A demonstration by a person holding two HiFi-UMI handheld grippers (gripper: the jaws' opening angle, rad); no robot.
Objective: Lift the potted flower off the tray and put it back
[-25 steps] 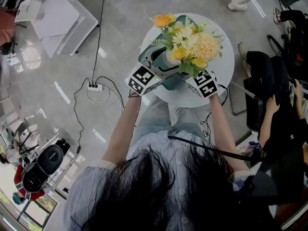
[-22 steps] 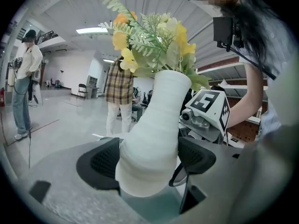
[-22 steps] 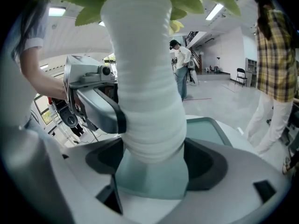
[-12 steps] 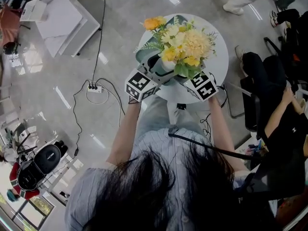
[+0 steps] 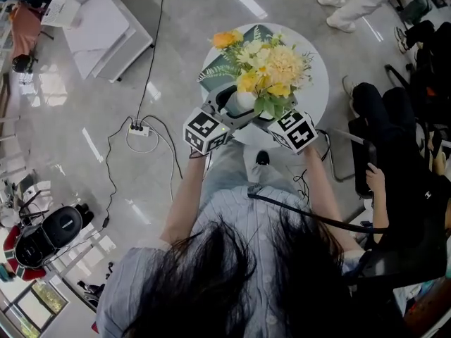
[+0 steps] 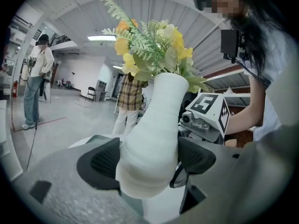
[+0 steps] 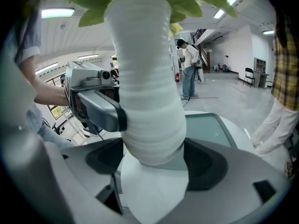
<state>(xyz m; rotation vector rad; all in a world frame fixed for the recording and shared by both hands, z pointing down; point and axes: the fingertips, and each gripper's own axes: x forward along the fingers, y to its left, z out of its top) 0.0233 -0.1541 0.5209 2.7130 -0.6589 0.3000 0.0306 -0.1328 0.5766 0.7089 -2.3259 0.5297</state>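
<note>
The potted flower is a ribbed white vase [image 6: 154,139] [image 7: 147,92] holding yellow and cream blooms [image 5: 266,67]. It hangs above the round white table [image 5: 316,72]. My left gripper [image 6: 147,158] [image 5: 227,111] is shut on the vase's lower body, one dark pad on each side. My right gripper [image 7: 152,161] [image 5: 266,118] is shut on the same vase from the opposite side. The grey-green tray [image 7: 212,127] lies on the table behind and below the vase base. In the head view the bouquet hides most of the tray.
A seated person in dark clothes [image 5: 398,139] is close to the table's right side. A power strip with cables [image 5: 139,127] lies on the floor at left. White desks [image 5: 99,27] stand at the upper left. People [image 6: 37,83] stand farther off.
The vase and both grippers have risen toward the head camera, both still shut on it. The seated person's arm at right has shifted.
</note>
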